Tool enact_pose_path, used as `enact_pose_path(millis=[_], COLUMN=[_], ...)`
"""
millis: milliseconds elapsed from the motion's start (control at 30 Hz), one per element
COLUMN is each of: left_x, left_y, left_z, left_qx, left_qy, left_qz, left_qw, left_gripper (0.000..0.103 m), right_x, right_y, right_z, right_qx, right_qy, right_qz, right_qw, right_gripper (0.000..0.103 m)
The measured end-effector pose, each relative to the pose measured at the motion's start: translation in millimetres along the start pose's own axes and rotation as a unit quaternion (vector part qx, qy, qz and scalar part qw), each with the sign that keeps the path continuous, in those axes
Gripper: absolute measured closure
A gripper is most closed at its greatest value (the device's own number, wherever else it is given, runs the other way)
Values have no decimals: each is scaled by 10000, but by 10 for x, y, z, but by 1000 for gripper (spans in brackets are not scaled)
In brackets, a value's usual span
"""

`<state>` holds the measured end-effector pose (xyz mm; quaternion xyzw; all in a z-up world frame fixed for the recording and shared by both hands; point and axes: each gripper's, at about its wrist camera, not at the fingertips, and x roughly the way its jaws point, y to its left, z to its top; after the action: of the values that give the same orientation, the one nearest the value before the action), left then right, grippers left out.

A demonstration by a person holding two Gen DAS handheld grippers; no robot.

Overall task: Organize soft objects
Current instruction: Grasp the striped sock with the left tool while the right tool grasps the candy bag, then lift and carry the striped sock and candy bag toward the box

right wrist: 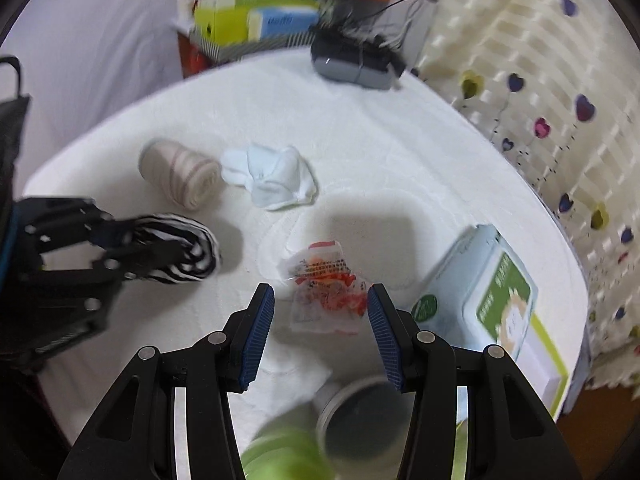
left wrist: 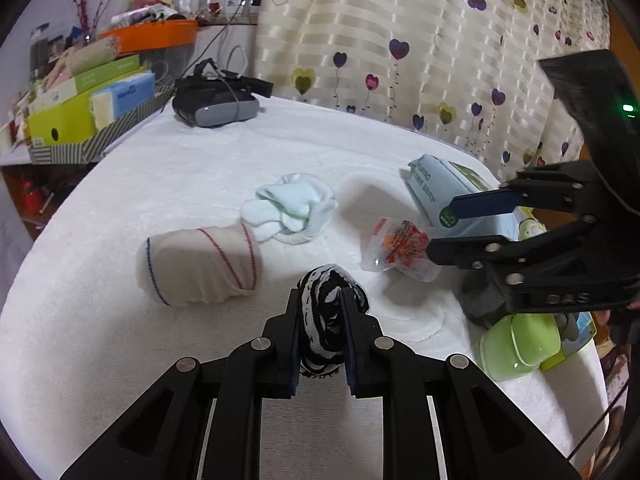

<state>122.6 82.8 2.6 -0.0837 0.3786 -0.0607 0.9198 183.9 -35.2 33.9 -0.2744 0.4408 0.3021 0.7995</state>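
Observation:
My left gripper [left wrist: 322, 312] is shut on a black-and-white striped sock roll [left wrist: 326, 320], just above the white towel; the sock roll also shows in the right wrist view [right wrist: 188, 248]. A beige sock roll with red and blue lines [left wrist: 196, 266] lies to its left. A crumpled white and pale-green sock pair [left wrist: 292, 208] lies behind. My right gripper [right wrist: 320, 312] is open over a clear snack packet with orange-red contents [right wrist: 326, 288]; the gripper also shows in the left wrist view [left wrist: 440, 224].
A pale-blue wet-wipes pack [right wrist: 484, 292] lies at the right on the white towel-covered table [left wrist: 240, 152]. A green cup [right wrist: 320, 436] stands near the front edge. A VR headset [left wrist: 214, 104] sits at the back. Cluttered boxes [left wrist: 80, 104] stand back left, a heart-patterned curtain [left wrist: 400, 40] behind.

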Motion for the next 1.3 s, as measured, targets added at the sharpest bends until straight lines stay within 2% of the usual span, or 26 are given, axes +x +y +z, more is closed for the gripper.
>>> enact_pose_path(millis=[200, 400, 433, 533, 633, 933, 1100, 1300], left_x=[22, 49, 57, 61, 44, -152, -313, -537], left_y=[71, 115, 122, 124, 121, 117, 29, -144], left_z=[4, 8, 8, 6, 5, 39, 78, 110], left_qx=[-91, -161, -176, -194, -189, -240, -203, -76], left_qy=[-1, 21, 29, 44, 18, -203, -373, -583], left_qz=[-65, -109, -112, -124, -124, -19, 2, -46], left_qw=[9999, 9998, 9998, 9997, 9997, 9995, 9991, 9983], left_gripper=[87, 87, 87, 87, 87, 87, 87, 87], right_x=[369, 611, 624, 597, 527, -152, -536, -814], right_y=[-31, -90, -80, -37, -14, 25, 138, 128], right_z=[152, 208, 215, 229, 213, 87, -49, -179], right_qx=[-249, -300, -338, -440, -439, 136, 416, 762], right_qy=[734, 1159, 1186, 1130, 978, -138, -754, -1371], right_qz=[91, 36, 27, 22, -62, 99, 252, 321], right_qw=[9970, 9928, 9924, 9926, 9942, 9998, 9960, 9871], right_gripper=[53, 53, 54, 68, 78, 79, 79, 79])
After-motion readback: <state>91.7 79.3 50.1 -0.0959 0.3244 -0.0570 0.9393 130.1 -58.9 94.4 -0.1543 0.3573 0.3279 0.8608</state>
